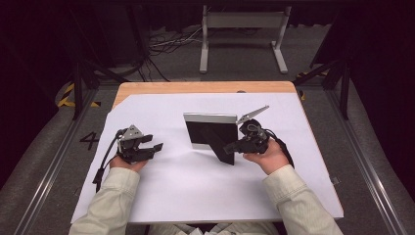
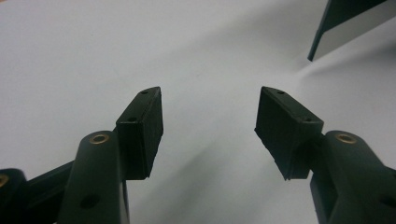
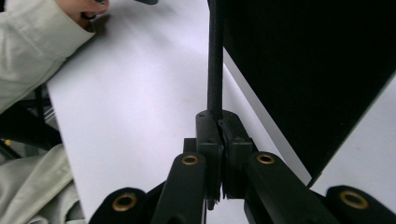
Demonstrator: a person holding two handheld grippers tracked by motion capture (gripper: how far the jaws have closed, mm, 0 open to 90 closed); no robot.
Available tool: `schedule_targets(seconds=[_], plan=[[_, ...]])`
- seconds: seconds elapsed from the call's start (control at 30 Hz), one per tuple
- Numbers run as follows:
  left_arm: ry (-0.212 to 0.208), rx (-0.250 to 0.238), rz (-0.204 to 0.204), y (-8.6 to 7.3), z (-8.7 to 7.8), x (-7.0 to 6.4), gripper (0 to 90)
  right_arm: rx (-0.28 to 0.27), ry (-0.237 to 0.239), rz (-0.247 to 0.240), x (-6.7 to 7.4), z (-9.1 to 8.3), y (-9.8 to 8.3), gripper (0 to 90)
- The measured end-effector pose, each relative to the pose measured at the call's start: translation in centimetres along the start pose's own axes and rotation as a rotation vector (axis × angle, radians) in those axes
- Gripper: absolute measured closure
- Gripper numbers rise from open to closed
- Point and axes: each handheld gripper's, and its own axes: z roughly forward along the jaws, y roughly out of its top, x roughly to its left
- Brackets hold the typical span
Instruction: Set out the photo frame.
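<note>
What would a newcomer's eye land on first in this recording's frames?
The upright silver-edged picture frame with a black back stands mid-table on the white paper sheet. The right hand-held gripper is shut on the frame's thin black fold-out stand. The left hand-held gripper rests open at the sheet's left, holding nothing.

A wooden surface (image 1: 147,88) carries a large white sheet (image 1: 195,196) that leaves only the far edge bare. The floor (image 1: 235,61) around it is grey carpet. Beyond the far edge stands a pale metal frame (image 1: 243,22) on two feet, with loose cables (image 1: 166,44) left of it. Metal rails (image 1: 49,171) run past both side edges. The room's walls lie in darkness.
</note>
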Motion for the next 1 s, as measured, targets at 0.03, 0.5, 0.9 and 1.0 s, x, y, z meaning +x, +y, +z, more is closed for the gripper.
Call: schedule_targets(seconds=[0.03,0.5,0.9,1.0], plan=[[0.0,0.0,0.0,0.0,0.0,0.0,41.8,-0.002,-0.011,0.0,-0.2,0.0,-0.1,87.6],[-0.001,0.0,-0.003,0.0,0.1,0.0,41.5,0.011,-0.061,-0.038,-1.0,0.3,-1.2,87.4],[-0.002,0.001,-0.005,0.0,0.1,0.0,41.4,0.05,-0.084,-0.126,-1.0,0.8,-2.3,87.1],[-0.003,0.002,-0.005,0.0,0.1,0.0,41.4,0.054,-0.09,-0.134,-1.0,0.9,-2.5,87.1]])
